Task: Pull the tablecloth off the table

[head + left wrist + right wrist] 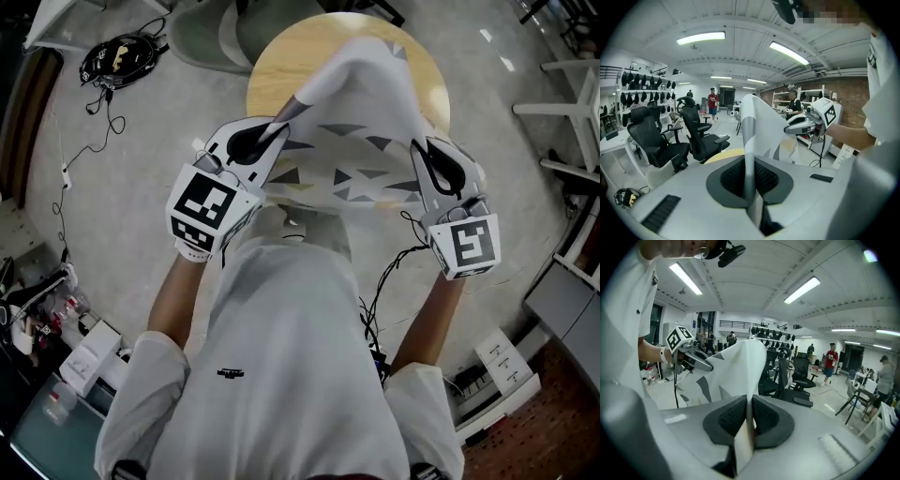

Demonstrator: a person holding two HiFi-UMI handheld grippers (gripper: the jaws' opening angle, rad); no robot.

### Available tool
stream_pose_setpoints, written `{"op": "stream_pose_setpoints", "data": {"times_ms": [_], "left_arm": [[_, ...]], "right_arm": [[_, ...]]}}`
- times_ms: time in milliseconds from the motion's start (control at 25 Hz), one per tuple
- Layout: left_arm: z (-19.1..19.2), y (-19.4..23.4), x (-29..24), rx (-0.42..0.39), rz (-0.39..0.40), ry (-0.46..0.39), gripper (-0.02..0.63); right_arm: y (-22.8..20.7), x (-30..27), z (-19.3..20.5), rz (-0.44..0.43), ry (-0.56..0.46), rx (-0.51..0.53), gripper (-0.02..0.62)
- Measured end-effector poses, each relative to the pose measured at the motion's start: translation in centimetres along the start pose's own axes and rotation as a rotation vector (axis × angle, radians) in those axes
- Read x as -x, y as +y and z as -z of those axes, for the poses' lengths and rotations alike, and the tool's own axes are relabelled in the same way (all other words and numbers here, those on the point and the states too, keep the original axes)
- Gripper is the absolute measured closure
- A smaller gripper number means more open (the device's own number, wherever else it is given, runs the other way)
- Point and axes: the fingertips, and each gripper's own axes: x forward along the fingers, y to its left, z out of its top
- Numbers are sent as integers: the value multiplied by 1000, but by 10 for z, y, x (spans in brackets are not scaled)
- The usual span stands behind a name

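A white tablecloth (361,112) printed with grey triangles hangs lifted above the round wooden table (281,70), stretched between both grippers. My left gripper (272,134) is shut on the cloth's near left edge; the cloth (757,136) runs up from between its dark pads in the left gripper view. At the near right edge my right gripper (424,155) is shut on the tablecloth (736,366) too, pinched between its pads. Each gripper appears in the other's view: the right gripper (794,127) and the left gripper (701,363).
A grey-green chair (211,33) stands beyond the table. A headset with cables (122,58) lies on the floor at the far left. Boxes (89,352) sit at the lower left, white shelving (577,103) at the right. Black office chairs (670,136) stand around.
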Motion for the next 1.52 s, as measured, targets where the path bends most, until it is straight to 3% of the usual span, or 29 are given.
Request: {"op": "stream_pose_setpoints", "data": {"times_ms": [440, 640, 960, 1520], "left_arm": [[14, -26, 102, -97, 144, -66, 589], [33, -16, 126, -125, 206, -41, 589], [51, -6, 149, -122, 226, -24, 589], [50, -12, 163, -126, 229, -63, 589]], "right_arm": [[127, 62, -18, 188, -79, -161, 552], [171, 58, -15, 195, -83, -216, 552], [207, 48, -21, 191, -70, -211, 554], [221, 57, -30, 244, -88, -185, 554]]}}
